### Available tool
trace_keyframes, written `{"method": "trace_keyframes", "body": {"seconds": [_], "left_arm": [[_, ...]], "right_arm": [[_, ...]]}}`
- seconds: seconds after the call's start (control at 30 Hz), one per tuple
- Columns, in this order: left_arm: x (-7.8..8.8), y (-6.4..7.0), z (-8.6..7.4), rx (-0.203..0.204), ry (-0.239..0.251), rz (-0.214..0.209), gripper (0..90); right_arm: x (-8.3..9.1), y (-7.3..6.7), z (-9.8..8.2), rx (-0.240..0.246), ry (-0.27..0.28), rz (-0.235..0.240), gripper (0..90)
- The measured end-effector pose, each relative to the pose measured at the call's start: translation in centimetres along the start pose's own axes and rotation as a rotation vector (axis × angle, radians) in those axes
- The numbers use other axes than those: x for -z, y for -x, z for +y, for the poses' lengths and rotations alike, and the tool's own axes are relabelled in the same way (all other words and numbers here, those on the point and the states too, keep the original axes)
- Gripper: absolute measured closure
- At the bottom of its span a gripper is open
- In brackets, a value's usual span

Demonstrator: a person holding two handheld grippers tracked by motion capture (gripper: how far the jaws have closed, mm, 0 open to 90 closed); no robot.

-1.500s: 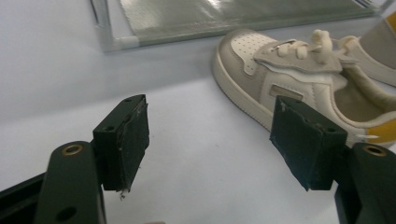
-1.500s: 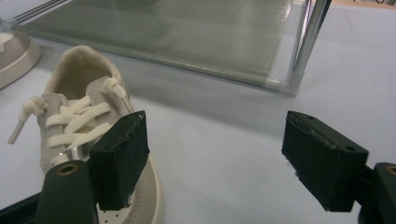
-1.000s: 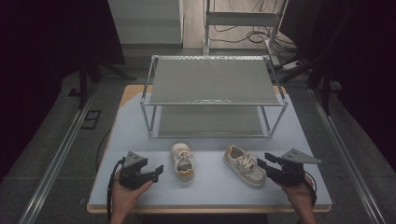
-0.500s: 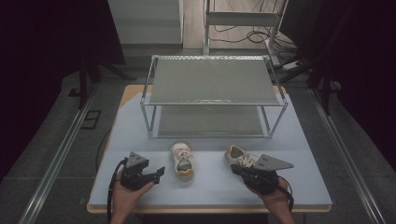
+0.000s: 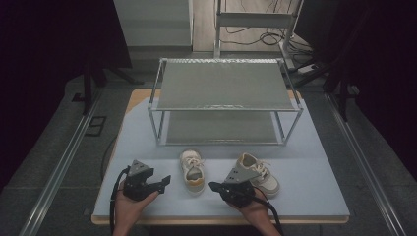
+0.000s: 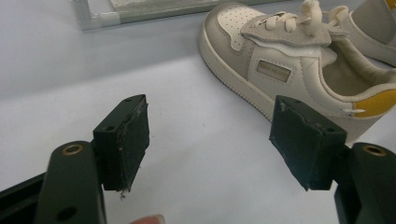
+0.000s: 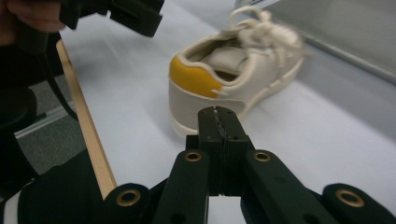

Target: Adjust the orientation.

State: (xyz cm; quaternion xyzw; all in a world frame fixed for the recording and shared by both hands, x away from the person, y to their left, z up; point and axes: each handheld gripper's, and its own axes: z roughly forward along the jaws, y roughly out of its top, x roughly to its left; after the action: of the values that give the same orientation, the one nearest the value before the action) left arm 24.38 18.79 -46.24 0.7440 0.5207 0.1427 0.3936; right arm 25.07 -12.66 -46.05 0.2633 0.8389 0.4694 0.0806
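Observation:
Two small cream shoes lie on the pale table (image 5: 314, 196). The middle shoe (image 5: 193, 171) has a yellow heel patch, and the right shoe (image 5: 260, 174) lies partly behind my right hand. My left gripper (image 5: 164, 182) rests left of the middle shoe, jaws open and empty. In the left gripper view that shoe (image 6: 289, 70) lies just beyond the right jaw of my left gripper (image 6: 212, 135). My right gripper (image 5: 214, 187) is shut with nothing in it and points left at the middle shoe's heel. In the right gripper view its closed tips (image 7: 218, 119) sit just short of the yellow heel (image 7: 194, 77).
A two-level metal rack (image 5: 223, 93) with mesh shelves stands at the back of the table. The table's wooden front edge (image 7: 86, 126) runs close to my hands. Dark floor and rails flank the table on both sides.
My right gripper has swept left, from beyond the right shoe to in front of it, near the middle shoe's heel. The left gripper has stayed put.

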Motion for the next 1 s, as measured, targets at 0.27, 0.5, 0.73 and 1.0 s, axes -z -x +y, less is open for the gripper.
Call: {"method": "trace_keyframes", "body": {"seconds": [0.27, 0.5, 0.73, 1.0], "left_arm": [[0.2, -0.1, 0.0, 0.017, -0.001, 0.009, 27.2], [0.3, -0.1, 0.0, 0.016, 0.004, 0.002, 27.2], [0.2, 0.0, 0.0, 0.014, 0.0, -0.001, 27.1], [0.1, -0.1, 0.0, 0.013, -0.005, -0.006, 27.0]], "right_arm": [[-3.1, -1.1, -0.3, 0.024, -0.045, -0.026, 89.6], [-3.0, -0.9, -0.3, 0.015, -0.051, -0.041, 89.5], [-3.7, -0.2, -0.9, -0.007, -0.087, -0.063, 89.5], [-4.7, -1.2, -1.1, 0.007, -0.087, -0.031, 89.6]]}}
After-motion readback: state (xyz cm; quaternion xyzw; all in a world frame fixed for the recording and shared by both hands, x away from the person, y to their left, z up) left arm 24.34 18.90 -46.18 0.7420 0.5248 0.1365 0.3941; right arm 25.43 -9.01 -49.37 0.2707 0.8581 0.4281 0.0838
